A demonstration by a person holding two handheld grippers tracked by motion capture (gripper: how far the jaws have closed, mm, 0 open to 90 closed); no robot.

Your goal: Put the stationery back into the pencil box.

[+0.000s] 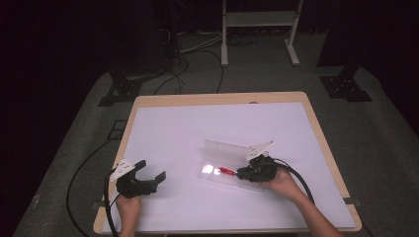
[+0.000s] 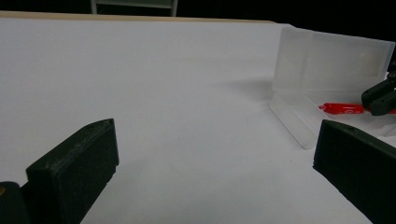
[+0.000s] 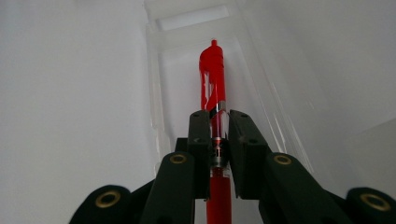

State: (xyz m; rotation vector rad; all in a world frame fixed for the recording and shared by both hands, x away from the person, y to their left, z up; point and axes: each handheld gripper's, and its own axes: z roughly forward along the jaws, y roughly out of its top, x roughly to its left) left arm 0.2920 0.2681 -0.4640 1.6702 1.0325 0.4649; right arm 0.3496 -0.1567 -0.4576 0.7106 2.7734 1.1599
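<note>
Pen (image 3: 213, 88): red, clamped lengthwise in the right claw, its capped end reaching into the open clear box, low over the box floor
Left claw (image 1: 148, 175): resting on the white bench (image 1: 197, 128), jaws spread wide, nothing between them, well apart from the box
Clear box (image 1: 225, 163): shallow tray with its lid standing up behind, near the bench's middle
Right claw (image 3: 218, 140): jaws narrow, pressing the pen's barrel from both sides
Risk, box: light and unheld, so a nudge from the pen or claw would likely slide or tip it
Risk, pen: let go while tilted, it may roll or catch the tray's rim and end up partly outside
</note>
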